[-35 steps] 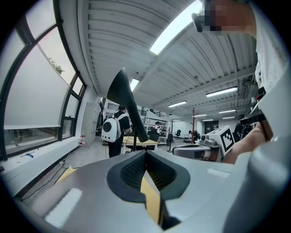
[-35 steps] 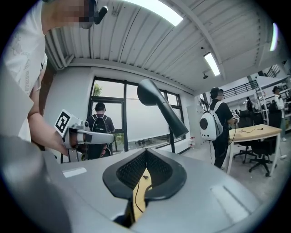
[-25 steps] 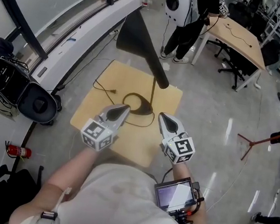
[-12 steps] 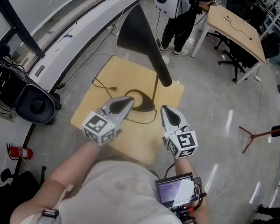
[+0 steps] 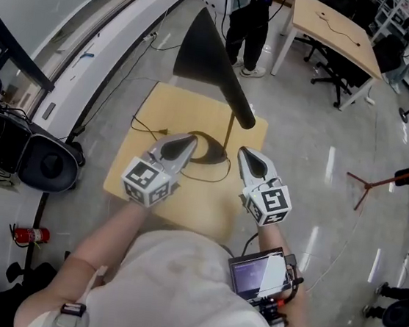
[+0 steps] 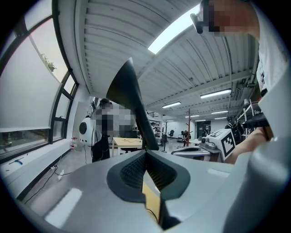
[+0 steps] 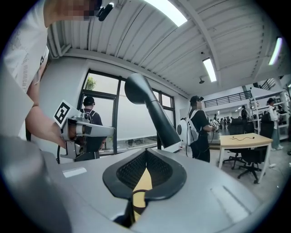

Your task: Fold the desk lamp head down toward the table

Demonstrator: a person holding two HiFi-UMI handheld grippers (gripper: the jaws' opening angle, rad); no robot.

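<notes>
The desk lamp head [image 5: 206,56], a black cone, stands raised high on its slim stem [image 5: 227,134] above the small wooden worktop [image 5: 163,106], with its ring base [image 5: 204,150] near the middle. The left gripper [image 5: 185,143] and right gripper [image 5: 245,155] flank the base, fingers clenched on nothing. Pressing the smooth cone unbraced would likely tip the base, or the fingers may slip off.

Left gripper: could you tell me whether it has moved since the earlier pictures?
Yes. The left gripper has edged forward over the table, closer to the lamp base.
</notes>
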